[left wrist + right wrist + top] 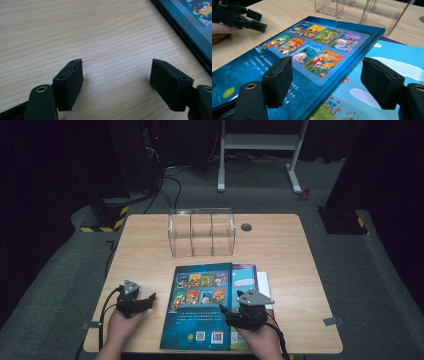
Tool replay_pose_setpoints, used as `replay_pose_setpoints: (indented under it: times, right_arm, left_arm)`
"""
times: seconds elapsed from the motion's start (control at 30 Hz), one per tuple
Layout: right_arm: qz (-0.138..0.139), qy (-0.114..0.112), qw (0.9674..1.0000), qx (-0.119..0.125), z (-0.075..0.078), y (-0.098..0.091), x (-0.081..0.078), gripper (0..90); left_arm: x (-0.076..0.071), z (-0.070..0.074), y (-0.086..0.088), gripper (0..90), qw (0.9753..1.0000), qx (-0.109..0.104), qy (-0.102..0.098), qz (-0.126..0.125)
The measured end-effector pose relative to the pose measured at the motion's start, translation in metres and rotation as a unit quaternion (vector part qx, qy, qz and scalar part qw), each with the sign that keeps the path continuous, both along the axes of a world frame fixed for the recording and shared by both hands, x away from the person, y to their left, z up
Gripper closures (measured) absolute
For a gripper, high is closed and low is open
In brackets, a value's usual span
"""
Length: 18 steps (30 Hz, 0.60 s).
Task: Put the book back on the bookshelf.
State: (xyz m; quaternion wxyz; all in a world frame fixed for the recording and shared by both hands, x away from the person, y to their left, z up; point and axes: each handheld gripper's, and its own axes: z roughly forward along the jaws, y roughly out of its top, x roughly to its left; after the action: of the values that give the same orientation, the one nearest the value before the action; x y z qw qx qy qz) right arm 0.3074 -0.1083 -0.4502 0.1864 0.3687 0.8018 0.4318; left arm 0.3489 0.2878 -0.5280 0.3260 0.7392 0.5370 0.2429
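wooden table (145, 250), blue book (312, 52) under open right claw (325, 82), left claw (116, 83) open beside it

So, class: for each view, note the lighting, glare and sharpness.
High view: dim, soft, the table lit, surroundings black. Left gripper view: bright wood grain sharp, left tool pads near and slightly soft. Right gripper view: faint sheen on the blue book, clear organiser blurred behind.

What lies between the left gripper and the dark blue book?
Bare wooden table between left gripper and dark blue book; high view shows it.
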Motion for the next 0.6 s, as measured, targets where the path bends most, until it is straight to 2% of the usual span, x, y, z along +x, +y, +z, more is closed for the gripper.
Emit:
replay_pose_setpoints:
  times: [0.13,0.2,0.33,0.43,0.57,0.6]
  right_arm:
    - [-0.005,-0.007,0.9998,-0.016,-0.002,0.002,-0.001,26.8]
    - [-0.007,0.003,0.9998,-0.018,-0.005,0.004,0.000,26.7]
    - [-0.006,0.019,0.9994,-0.027,-0.011,0.003,0.004,26.1]
    - [-0.010,0.030,0.9993,-0.021,-0.014,0.002,0.006,25.8]
    - [-0.010,0.031,0.9993,-0.019,-0.014,0.001,0.006,25.7]
    - [-0.009,0.029,0.9993,-0.020,-0.015,0.001,0.006,25.7]
  left_arm:
    - [-0.001,0.001,0.000,28.3,1.0000,0.002,0.003,-0.005]
    - [-0.001,0.002,0.000,29.0,0.9999,-0.002,0.008,-0.006]
    - [-0.005,0.005,-0.002,30.3,0.9988,-0.043,0.017,-0.017]
    - [-0.008,0.011,-0.005,30.6,0.9980,-0.058,0.005,-0.024]
    - [-0.014,0.021,-0.009,30.9,0.9950,-0.094,-0.008,-0.031]
    - [-0.015,0.022,-0.010,30.9,0.9946,-0.098,-0.009,-0.036]
